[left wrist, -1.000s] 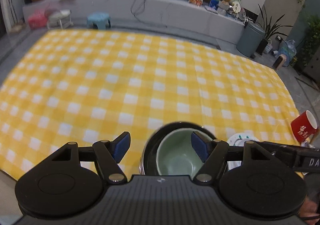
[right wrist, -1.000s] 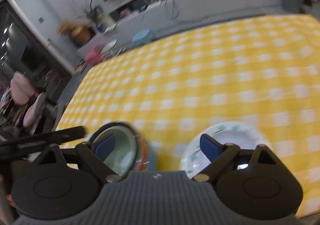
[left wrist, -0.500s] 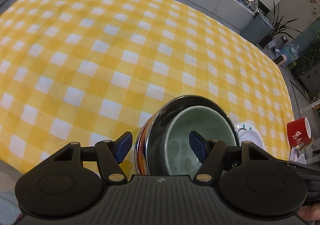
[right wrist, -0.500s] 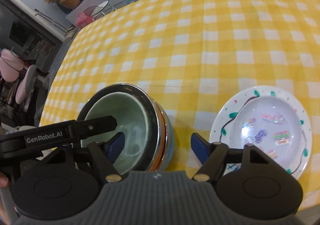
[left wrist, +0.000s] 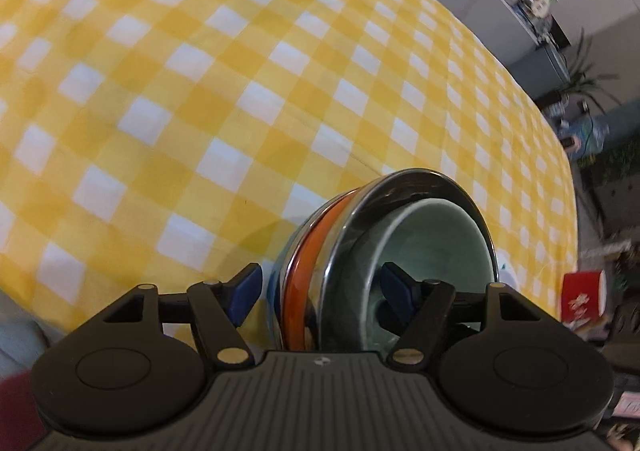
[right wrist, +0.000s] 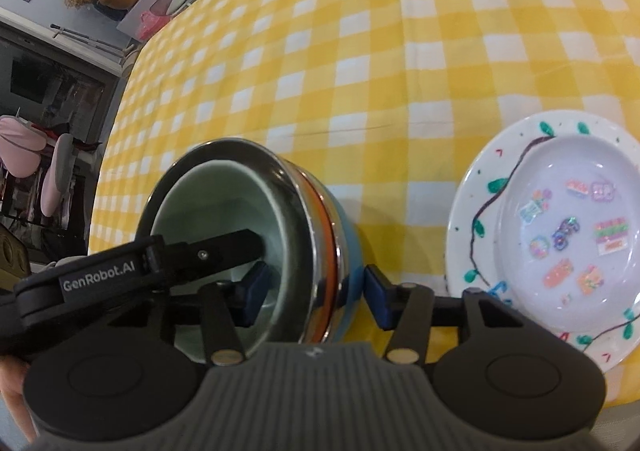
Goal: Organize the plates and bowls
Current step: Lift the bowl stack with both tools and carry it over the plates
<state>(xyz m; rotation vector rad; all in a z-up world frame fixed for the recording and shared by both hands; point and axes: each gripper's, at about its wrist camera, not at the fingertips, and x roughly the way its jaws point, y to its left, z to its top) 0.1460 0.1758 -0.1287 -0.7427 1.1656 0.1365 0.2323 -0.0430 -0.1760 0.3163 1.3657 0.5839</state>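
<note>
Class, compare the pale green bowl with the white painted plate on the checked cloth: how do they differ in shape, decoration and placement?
The green bowl is deep; the white plate is shallow with a wide rim. The bowl is plain inside; the plate carries painted vines and colourful stickers. The bowl sits nested inside a stack of other bowls; the plate lies alone on the cloth. Both are round and empty.

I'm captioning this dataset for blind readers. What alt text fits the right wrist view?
The right gripper straddles the near wall of a nested bowl stack, its jaws just closing. The left gripper reaches into the green bowl. A decorated white plate sits right, on a yellow checked tablecloth.
</note>
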